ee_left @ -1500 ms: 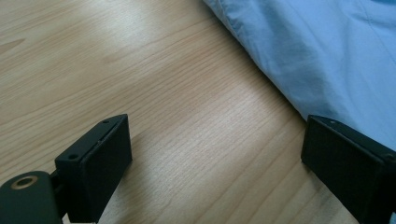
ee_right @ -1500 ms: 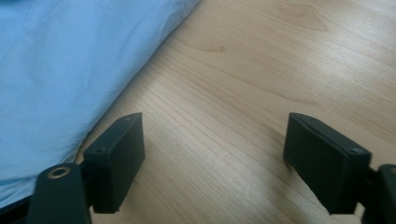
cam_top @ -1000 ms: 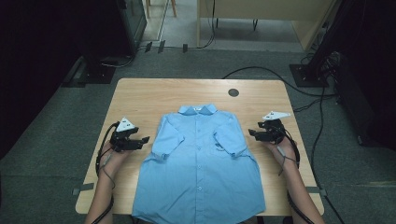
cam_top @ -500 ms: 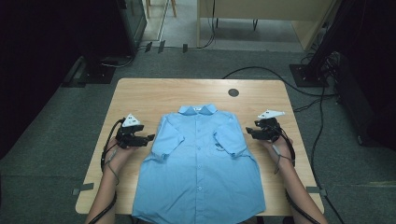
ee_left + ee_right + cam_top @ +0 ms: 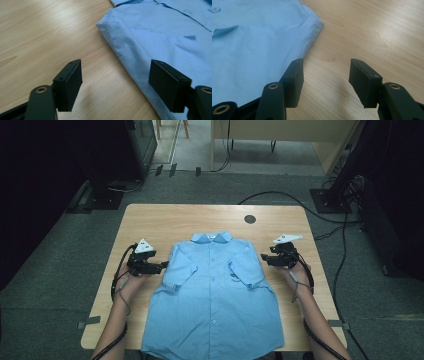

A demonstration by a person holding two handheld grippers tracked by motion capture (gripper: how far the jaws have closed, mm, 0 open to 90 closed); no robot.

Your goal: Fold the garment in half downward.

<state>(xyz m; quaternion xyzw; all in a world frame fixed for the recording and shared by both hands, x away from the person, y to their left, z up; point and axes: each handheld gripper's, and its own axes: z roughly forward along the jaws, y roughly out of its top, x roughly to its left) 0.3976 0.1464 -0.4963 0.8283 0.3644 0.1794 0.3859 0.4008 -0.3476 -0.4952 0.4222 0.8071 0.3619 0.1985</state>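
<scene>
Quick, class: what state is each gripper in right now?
Left gripper: open, just widened, nothing between its jaws.
Right gripper: open, holding nothing.

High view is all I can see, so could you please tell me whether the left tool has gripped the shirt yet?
Observer: No. The left tool is open, with one jaw over the shirt and the other over the bare table, astride the shirt's edge.
Operator: Thank you. Is the right tool holding anything?
Observer: No. The right tool is open as well. Its gap lies over bare wood, with one jaw at the shirt's edge.
Operator: Does the cloth lie smooth there?
Observer: Not quite. The hem ahead of that tool is puckered at its corner.
</scene>
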